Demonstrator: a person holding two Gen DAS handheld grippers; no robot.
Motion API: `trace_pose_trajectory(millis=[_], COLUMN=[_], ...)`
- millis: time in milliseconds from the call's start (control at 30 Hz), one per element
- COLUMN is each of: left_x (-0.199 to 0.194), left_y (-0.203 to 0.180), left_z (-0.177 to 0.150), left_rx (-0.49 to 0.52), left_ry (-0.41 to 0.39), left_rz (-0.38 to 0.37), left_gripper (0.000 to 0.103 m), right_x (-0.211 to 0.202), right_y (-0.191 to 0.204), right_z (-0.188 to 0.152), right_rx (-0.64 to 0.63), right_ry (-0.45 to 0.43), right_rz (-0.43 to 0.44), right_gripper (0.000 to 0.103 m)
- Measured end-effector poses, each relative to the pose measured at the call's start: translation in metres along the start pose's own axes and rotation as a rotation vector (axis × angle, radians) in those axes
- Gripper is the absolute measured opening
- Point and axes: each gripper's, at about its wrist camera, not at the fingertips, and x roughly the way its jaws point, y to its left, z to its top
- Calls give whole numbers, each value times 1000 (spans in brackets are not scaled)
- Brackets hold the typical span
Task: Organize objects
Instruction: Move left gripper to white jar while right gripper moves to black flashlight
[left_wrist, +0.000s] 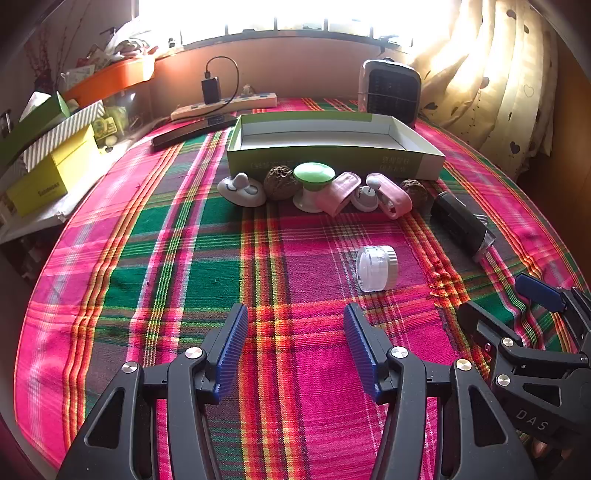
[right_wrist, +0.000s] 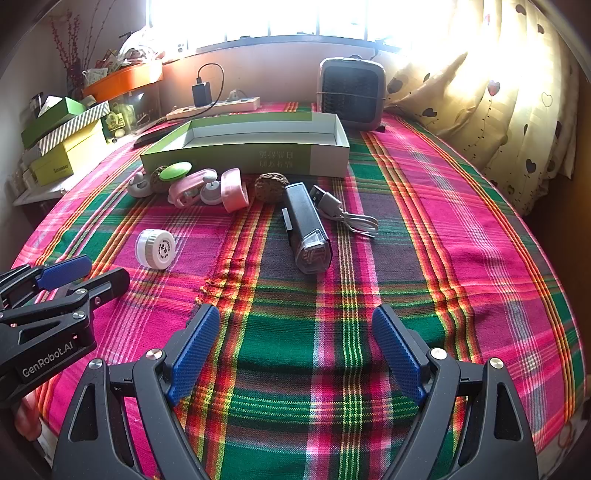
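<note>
Pink-green plaid tablecloth, green-white box

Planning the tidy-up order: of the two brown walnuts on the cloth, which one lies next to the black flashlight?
The right-hand walnut, beside the black flashlight. The other walnut sits under the green cap, further left.

"GenRobot.AI" printed white on the left gripper body. "DAS" on the right gripper body. Lettering on the green box and the yellow box too small to read.

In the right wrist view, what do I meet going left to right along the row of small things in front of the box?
White knob piece → green-topped stand → first pink band → second pink band → walnut → black gadget → white USB cable.
</note>
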Motion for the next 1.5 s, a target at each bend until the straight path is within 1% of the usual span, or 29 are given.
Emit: trace_pose_trajectory(millis=[333,500,667,867,1067,1233,1400,1500], left_x=[0,-1,-1,1,5,12,18,22], left_y=[0,3,3,-6,-19,-24,-23,-22], left_z=[0,1,1,6,11,19,26,31], left_rx=[2,7,19,44,77,76,65,60], left_ry=[0,2,6,21,33,46,47,43], left_rz=[-1,-11,-20,-61,-118,-104,-109,-107], left_gripper=[53,53,53,53,53,53,53,53], right_x=[0,-1,-1,5,17,28,36,40], right_y=[0,-2,-6,-20,-24,-22,-18,-17], right_z=[-1,2,3,9,21,30,40,44], right_rx=[0,-26,-26,-11,-38,-57,-87,-89], right_ry=[-1,14,16,41,77,82,81,82], right_rz=[0,33,38,12,35,52,69,77], right_gripper=[85,85,85,85,85,84,77,76])
